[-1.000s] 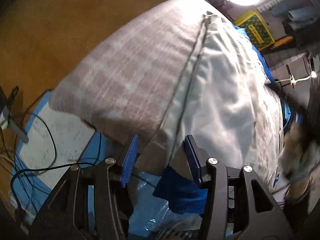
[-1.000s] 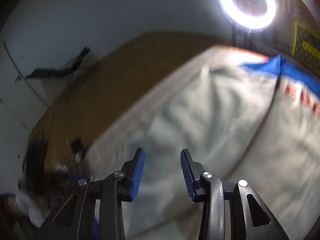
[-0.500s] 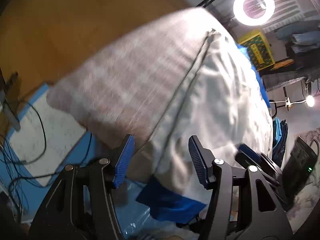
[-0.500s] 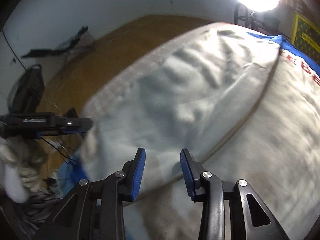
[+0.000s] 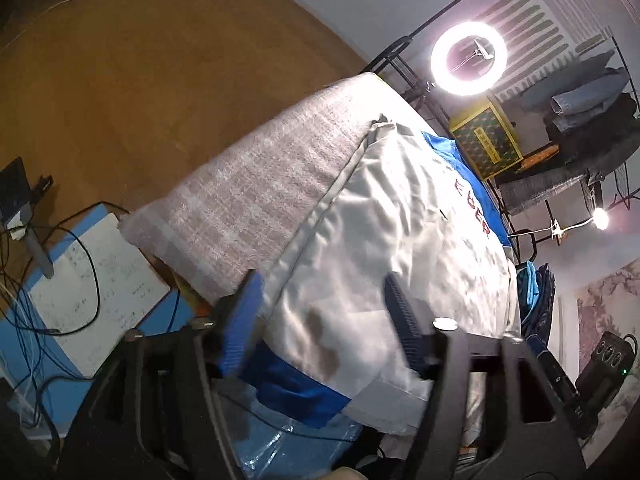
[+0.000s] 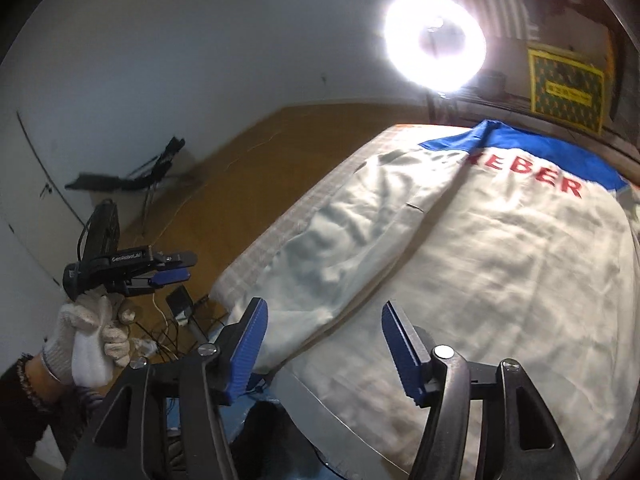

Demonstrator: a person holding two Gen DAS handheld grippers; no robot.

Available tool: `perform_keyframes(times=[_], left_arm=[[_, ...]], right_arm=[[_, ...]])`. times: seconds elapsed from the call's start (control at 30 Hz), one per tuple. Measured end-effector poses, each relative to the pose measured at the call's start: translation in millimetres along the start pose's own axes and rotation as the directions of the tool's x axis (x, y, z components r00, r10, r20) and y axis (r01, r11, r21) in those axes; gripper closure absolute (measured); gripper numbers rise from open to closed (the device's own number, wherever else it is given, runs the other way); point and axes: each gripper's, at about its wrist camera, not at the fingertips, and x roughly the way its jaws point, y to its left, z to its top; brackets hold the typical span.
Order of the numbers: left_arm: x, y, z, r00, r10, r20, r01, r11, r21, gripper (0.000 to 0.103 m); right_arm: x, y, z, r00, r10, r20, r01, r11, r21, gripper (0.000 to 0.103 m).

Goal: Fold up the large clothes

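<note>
A large white jacket (image 5: 384, 236) with blue trim and red letters lies spread on a table covered by a checked cloth (image 5: 256, 184). One side is folded over along a long crease. My left gripper (image 5: 320, 320) is open and empty above the jacket's near hem. My right gripper (image 6: 324, 340) is open and empty above the near edge of the jacket (image 6: 500, 280). The right wrist view also shows the left gripper (image 6: 172, 270) off the table's left side in a gloved hand, holding nothing.
A ring light (image 5: 468, 58) stands behind the table. A whiteboard (image 5: 92, 280) with cables and wooden floor (image 5: 140, 60) lie left of the table. A rack with clothes (image 5: 580, 120) stands at the back right. A folded stand (image 6: 132, 176) lies on the floor.
Both grippers have pulled back from the jacket toward the near edge and risen. The left gripper has swung out to the table's left side. Both stay open and empty.
</note>
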Motion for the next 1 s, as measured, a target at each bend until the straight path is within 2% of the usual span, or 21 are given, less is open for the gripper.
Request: perform_keyframes(times=[0.07,0.17,0.2,0.33,0.47,0.63,0.77,0.87,1.0], left_arm=[[9,17,-7,1.0,-0.006,0.003,0.006,0.999,-0.037,0.031],[34,46,-17,0.995,-0.032,-0.095,0.018,0.988,-0.15,0.031],[38,52,-19,0.993,-0.053,-0.107,0.034,0.985,-0.171,0.031],[48,73,-26,0.995,-0.075,-0.062,0.061,0.977,-0.206,0.031],[73,97,-34,0.987,-0.141,-0.079,0.109,0.941,-0.32,0.031],[89,97,-34,0.979,-0.192,-0.068,0.16,0.929,-0.333,0.031],[95,90,-37,0.964,-0.25,-0.089,0.21,0.923,-0.322,0.032],[92,84,-39,0.961,-0.254,-0.106,0.214,0.932,-0.294,0.039],[81,84,-43,0.948,-0.307,-0.086,0.262,0.906,-0.333,0.051]], right_arm=[[3,-6,-2,1.0,-0.013,-0.005,0.013,1.0,0.006,0.04],[10,-15,-7,1.0,0.007,-0.021,-0.006,0.999,0.036,0.04],[14,-18,-10,0.999,0.024,-0.029,-0.022,0.998,0.054,0.04],[27,-25,-20,0.997,0.054,-0.053,-0.05,0.995,0.082,0.04],[40,-30,-32,0.992,0.084,-0.092,-0.073,0.991,0.115,0.04],[45,-28,-38,0.989,0.095,-0.111,-0.083,0.99,0.111,0.04],[44,-24,-39,0.99,0.09,-0.11,-0.081,0.993,0.085,0.04],[44,-25,-38,0.989,0.096,-0.109,-0.087,0.992,0.089,0.04],[45,-25,-38,0.989,0.097,-0.111,-0.087,0.992,0.093,0.04]])
